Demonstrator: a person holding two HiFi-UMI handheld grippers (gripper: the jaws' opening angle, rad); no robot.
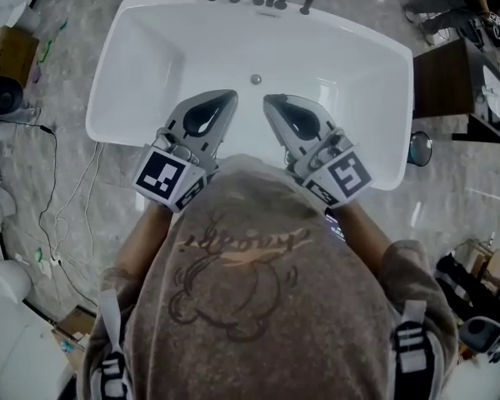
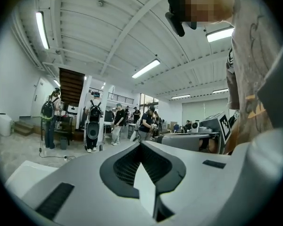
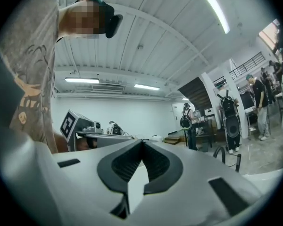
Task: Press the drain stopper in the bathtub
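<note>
Grey marbled floor [image 1: 458, 211] carries the white bathtub [image 1: 137, 65]. Cardboard box [image 1: 12, 52] on floor far left, dark wooden cabinet [image 1: 437, 82] just right of tub.

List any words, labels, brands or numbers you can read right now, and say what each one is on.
No text reads clearly.
On the grey T-shirt: brown cursive lettering above a cartoon drawing, too blurred to read.
On the black-and-white marker cubes of the left gripper and right gripper: square code patterns only, no words.
On the white bathtub: no markings show.
</note>
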